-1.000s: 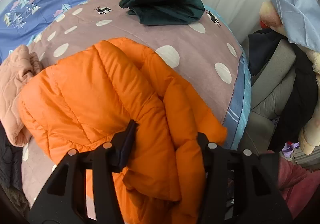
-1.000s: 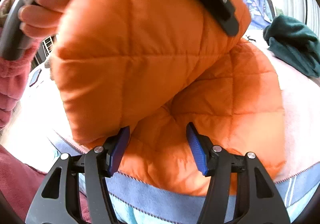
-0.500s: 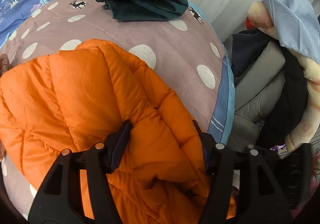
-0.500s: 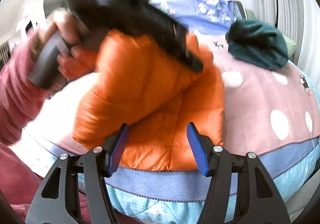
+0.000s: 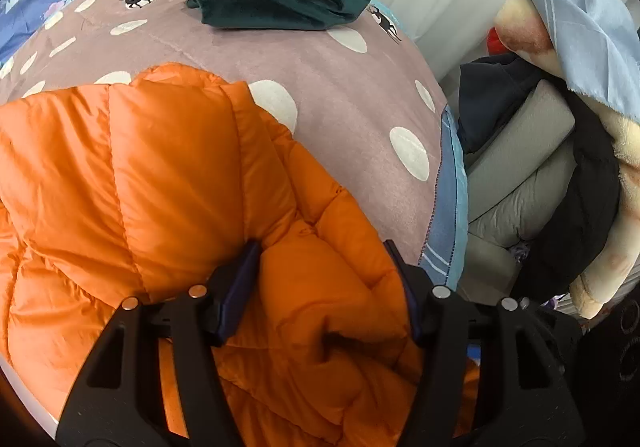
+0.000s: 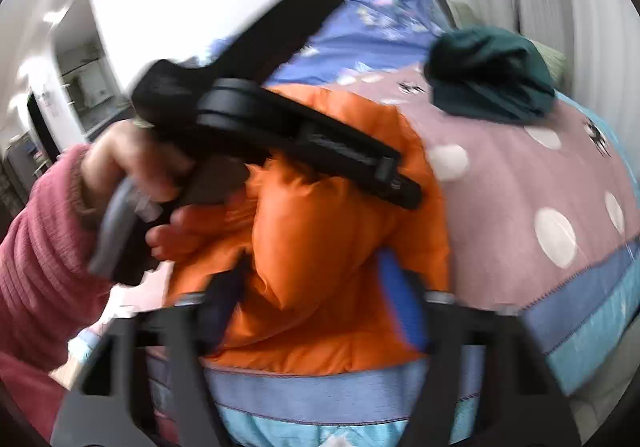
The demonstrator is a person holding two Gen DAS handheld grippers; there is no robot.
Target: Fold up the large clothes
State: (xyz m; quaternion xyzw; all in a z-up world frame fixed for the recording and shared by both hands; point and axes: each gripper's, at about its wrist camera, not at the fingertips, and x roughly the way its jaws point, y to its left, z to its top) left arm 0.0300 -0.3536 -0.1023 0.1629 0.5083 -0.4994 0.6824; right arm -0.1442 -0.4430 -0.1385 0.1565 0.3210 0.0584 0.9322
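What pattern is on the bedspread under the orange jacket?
The bedspread is mauve with white dots and small black deer; clearest in the left wrist view.
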